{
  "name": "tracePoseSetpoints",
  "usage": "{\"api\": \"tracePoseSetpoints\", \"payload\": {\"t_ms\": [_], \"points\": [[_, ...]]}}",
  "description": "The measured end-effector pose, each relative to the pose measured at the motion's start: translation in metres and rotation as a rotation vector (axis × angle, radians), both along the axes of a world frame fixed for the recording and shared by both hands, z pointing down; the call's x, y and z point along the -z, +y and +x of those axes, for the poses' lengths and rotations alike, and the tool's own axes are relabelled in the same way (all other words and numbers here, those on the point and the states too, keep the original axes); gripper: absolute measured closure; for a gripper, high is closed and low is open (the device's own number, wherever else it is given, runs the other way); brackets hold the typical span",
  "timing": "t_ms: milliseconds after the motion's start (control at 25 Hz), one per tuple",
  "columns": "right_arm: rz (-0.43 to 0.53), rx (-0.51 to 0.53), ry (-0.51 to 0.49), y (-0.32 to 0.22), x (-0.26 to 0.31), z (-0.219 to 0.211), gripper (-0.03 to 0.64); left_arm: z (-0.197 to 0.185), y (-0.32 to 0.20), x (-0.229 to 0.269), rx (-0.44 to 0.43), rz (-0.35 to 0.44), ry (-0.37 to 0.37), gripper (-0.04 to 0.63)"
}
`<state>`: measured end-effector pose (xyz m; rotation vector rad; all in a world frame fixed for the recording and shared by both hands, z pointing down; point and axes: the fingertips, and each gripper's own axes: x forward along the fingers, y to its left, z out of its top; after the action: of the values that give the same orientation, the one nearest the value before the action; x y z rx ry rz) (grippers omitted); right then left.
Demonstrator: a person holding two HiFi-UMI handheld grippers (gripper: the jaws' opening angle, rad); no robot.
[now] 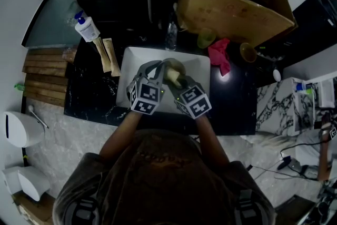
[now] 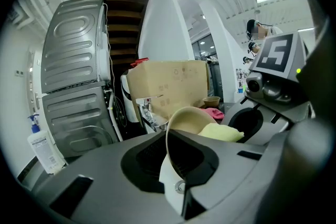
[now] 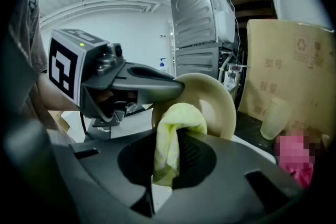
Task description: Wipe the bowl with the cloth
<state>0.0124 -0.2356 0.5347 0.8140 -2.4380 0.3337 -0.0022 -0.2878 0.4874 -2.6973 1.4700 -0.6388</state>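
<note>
over the white sink [image 1: 131,63] sunk in the dark counter [image 1: 239,108], both grippers close together, marker cubes side by side above the basin's near half. gripping a beige bowl [image 1: 177,68] with the left gripper [image 2: 181,165], fingers clamped on the rim with the wall between them. lifted clear of the basin and tipped up on edge. in the left gripper view, seen almost edge-on, rim rising up and away from the fingers, hollow turned to the right. in the right gripper view, facing the camera nearly square, open side toward the right gripper [image 3: 167,165]. pinched tight between the right fingers, a yellow-green cloth [image 3: 176,134] folded into a thick strip. long axis rising straight up out of the fingers, then bending over at the top, with the rounded fold pressed against the inside of the bowl near its lower rim. from the head view, only a pale wad touching the bowl between the two grippers. behind the sink, a cardboard box [image 1: 231,5]. near its front, on the counter, a pale cup [image 1: 206,38] and a pink rag [image 1: 220,55] just beside each other. by the far left corner of the sink, a white pump bottle [image 1: 86,28] with a blue top.
</note>
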Motion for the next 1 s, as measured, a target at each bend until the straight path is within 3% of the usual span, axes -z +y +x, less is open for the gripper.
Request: {"api": "tracePoseSetpoints", "payload": {"t_ms": [200, 440, 600, 800, 1000], "points": [[0.084, 0.013, -0.014, -0.003, 0.023, -0.009, 0.597, 0.006, 0.004, -0.006, -0.024, -0.024, 0.001, 0.574], [0.163, -0.1, -0.035, -0.026, 0.04, 0.008, 0.597, 0.013, 0.009, -0.011, -0.047, -0.043, -0.001, 0.574], [0.209, -0.169, 0.012, -0.034, 0.045, 0.016, 0.597, 0.015, 0.008, -0.006, -0.047, -0.028, 0.004, 0.574], [0.184, -0.235, 0.077, -0.038, 0.03, 0.03, 0.597, 0.013, 0.007, -0.001, -0.037, -0.008, 0.004, 0.568], [0.104, -0.208, 0.098, -0.031, 0.011, 0.033, 0.597, 0.006, 0.003, 0.002, -0.012, 0.001, 0.007, 0.561]]}}
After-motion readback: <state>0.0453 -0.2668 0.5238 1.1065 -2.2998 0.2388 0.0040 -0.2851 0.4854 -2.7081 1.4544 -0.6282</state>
